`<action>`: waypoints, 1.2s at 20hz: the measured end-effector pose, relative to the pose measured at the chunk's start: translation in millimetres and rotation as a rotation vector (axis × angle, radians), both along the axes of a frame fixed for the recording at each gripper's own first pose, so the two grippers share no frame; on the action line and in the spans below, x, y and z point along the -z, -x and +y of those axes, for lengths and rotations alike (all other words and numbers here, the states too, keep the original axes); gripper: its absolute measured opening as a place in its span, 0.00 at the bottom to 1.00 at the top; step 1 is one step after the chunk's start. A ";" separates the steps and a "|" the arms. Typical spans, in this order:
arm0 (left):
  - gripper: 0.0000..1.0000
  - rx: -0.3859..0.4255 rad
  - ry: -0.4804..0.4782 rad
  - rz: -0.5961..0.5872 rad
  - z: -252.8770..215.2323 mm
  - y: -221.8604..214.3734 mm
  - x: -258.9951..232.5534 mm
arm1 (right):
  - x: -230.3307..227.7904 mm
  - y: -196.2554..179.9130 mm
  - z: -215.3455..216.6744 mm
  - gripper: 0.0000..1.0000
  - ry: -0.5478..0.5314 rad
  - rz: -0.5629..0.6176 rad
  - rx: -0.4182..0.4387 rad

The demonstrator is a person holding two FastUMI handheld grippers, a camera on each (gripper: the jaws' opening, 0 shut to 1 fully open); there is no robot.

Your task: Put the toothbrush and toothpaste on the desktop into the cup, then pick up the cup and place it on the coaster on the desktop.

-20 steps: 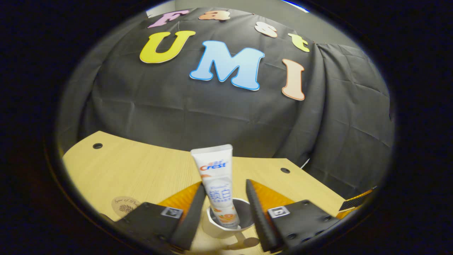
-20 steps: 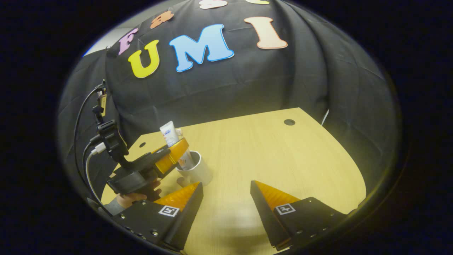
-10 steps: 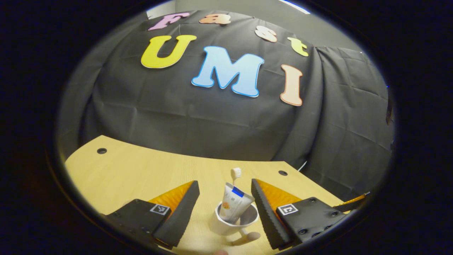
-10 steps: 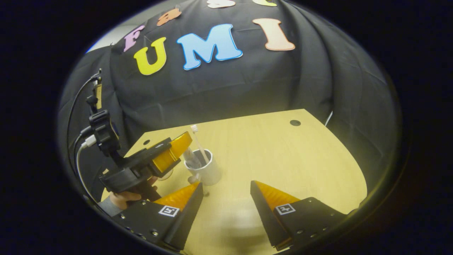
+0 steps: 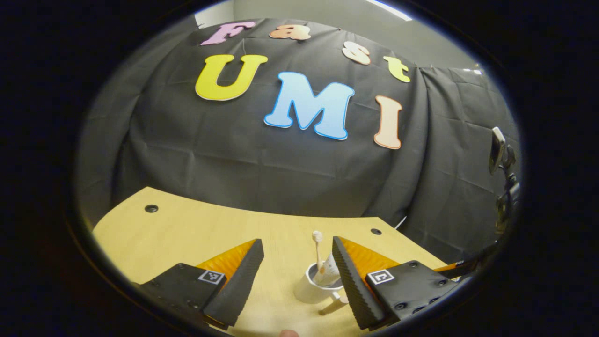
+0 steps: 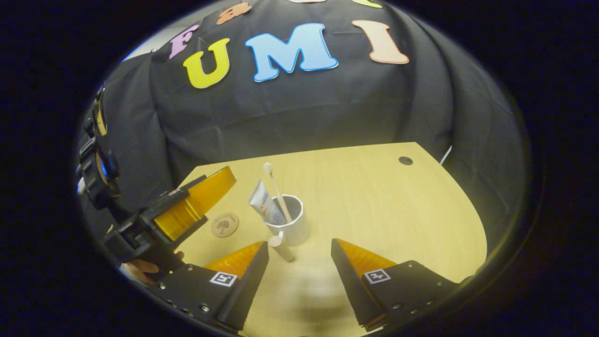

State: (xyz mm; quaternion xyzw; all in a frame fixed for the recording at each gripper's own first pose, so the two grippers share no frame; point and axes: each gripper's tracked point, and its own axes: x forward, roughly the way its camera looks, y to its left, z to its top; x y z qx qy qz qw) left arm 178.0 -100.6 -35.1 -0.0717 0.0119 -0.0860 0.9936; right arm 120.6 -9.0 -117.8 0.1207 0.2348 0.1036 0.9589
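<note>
The white cup (image 6: 290, 223) stands on the light wood worktop (image 6: 374, 201), well away from its edges, with lots of bare wood to the right and behind it; the toothbrush (image 6: 277, 192) and the toothpaste (image 6: 263, 206) both stick up out of the cup, leaning to the left; the round coaster (image 6: 225, 224) lies flat on the wood near the cup's left side, not touching it; the left gripper (image 6: 206, 196) hangs over the worktop beside the coaster, its jaws spread wide and holding nothing, with a hand (image 6: 145, 267) under it; the right gripper (image 6: 299, 262) sits just in front of the cup, jaws wide apart and empty; black cloth hangs behind the worktop, and small round holes sit near its back corners.
</note>
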 end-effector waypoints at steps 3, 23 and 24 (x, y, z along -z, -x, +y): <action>0.95 -0.030 -0.007 0.018 19.3 12.0 0.6 | 6.6 -8.0 13.6 0.83 0.038 0.037 -0.028; 0.96 -0.105 -0.033 0.064 83.3 71.4 3.6 | 60.4 -55.4 54.2 0.83 0.190 0.402 -0.095; 0.93 -0.106 -0.036 0.071 85.7 73.1 6.0 | 63.1 -57.7 53.3 0.83 0.208 0.419 -0.096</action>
